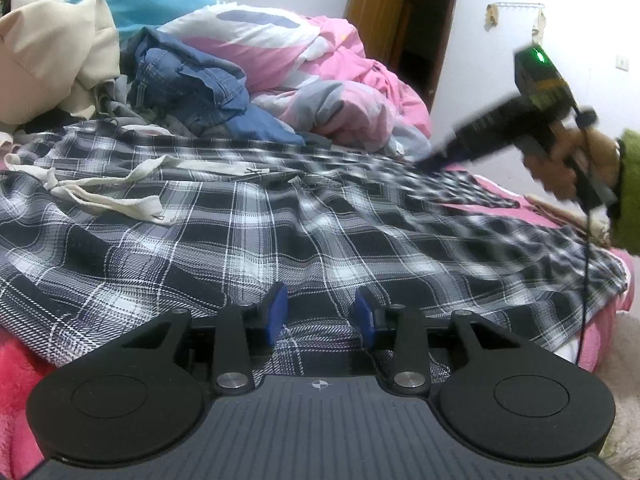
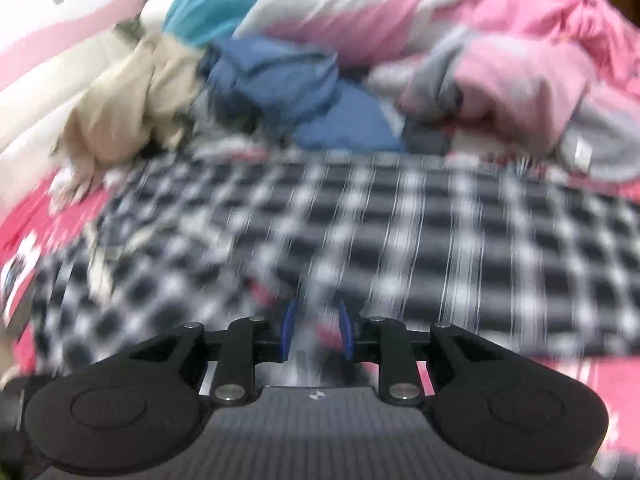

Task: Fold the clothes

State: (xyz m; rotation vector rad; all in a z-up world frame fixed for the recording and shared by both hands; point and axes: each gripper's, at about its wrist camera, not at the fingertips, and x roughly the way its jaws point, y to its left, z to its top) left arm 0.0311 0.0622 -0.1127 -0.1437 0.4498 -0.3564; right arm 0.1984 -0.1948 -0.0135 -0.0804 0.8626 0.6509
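1. Plaid shirt [image 1: 280, 216], black, white and grey, is spread across the bed [image 1: 24, 364], in front of a heap made up of blue jeans [image 1: 192, 80], a beige garment [image 1: 52, 48] and a pink quilt [image 1: 340, 80]. It is judged to be laid flat so that folds can be made cleanly.
2. A pale cloth strap [image 1: 116, 196] is seen lying on the shirt, on the side nearer the beige garment.
3. The left hand-held gripper [image 1: 320, 312] is held low over the shirt's near hem, its blue pads partly spread; fabric runs beneath and between them, but no pinch is visible. It seems to be stationed there to anchor that edge.
4. The right hand-held gripper [image 2: 316, 330] is shown over the shirt's far side, heavily blurred. Its pads stand narrowly apart with plaid between them; whether cloth is pinched cannot be told.
5. A hand [image 1: 576, 160] in a green sleeve [image 1: 628, 192] is seen carrying that tool beyond the shirt's right edge.
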